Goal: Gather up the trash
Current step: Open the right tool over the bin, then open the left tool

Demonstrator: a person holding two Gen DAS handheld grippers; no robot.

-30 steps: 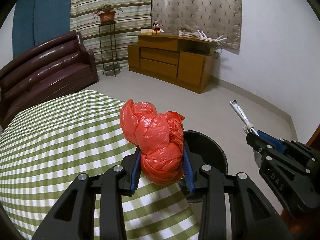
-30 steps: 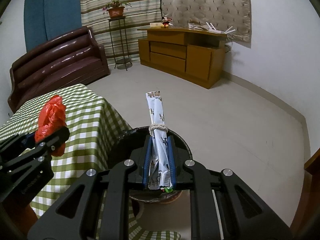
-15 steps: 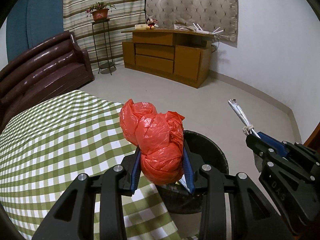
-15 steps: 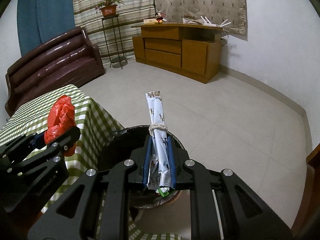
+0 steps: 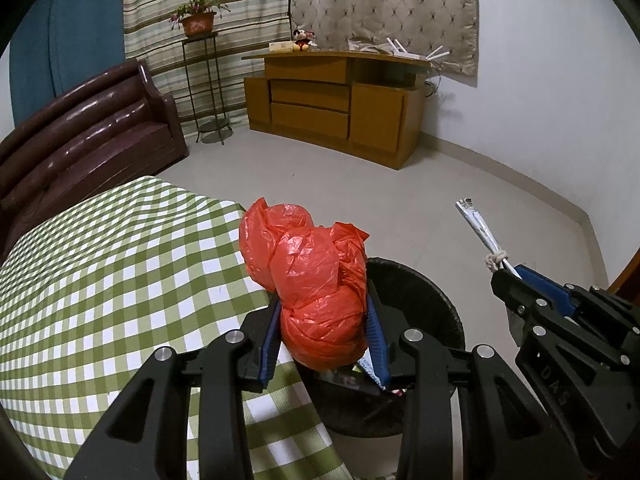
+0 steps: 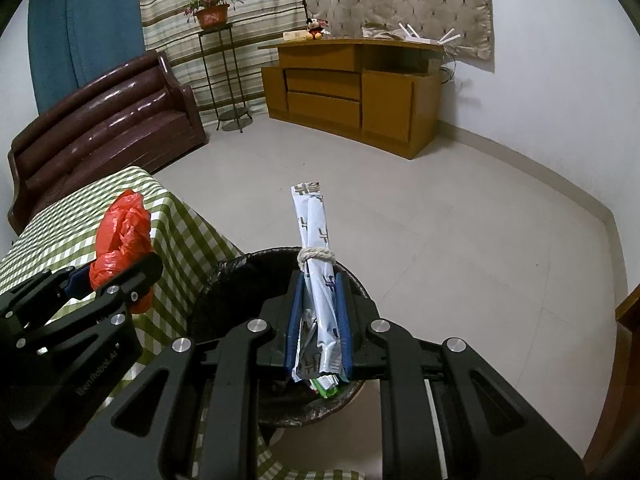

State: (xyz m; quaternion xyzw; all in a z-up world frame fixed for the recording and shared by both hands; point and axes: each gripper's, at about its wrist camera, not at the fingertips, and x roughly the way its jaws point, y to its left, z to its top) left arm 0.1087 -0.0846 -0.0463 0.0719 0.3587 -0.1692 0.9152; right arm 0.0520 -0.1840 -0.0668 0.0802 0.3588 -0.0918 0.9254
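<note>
Judging by how things lie, the collecting is nearly done — both pieces of trash are off the green-checked worktop [image 5: 120, 280] and poised at the black bin [image 6: 248, 280], with only the drop left to do. Inside the bin some scraps already show (a bit of green and printed wrapper under the fingers), so part of the job seems finished. No other litter is visible on the part of the cloth that shows. The left gripper [image 5: 324, 332] is narrowed onto a crumpled red plastic bag [image 5: 316, 280], its blue pads pressed into the bag's lower bulge; the bag sits right at the worktop's edge, just short of the bin's rim. The right gripper [image 6: 319, 320] is closed nearly all the way on a slim white wrapper bundle [image 6: 314, 240] tied with string — the bundle juts forward past the fingertips, directly over the bin's mouth. Releasing both should suffice, though the left one may want to reach slightly further over the opening first.
</note>
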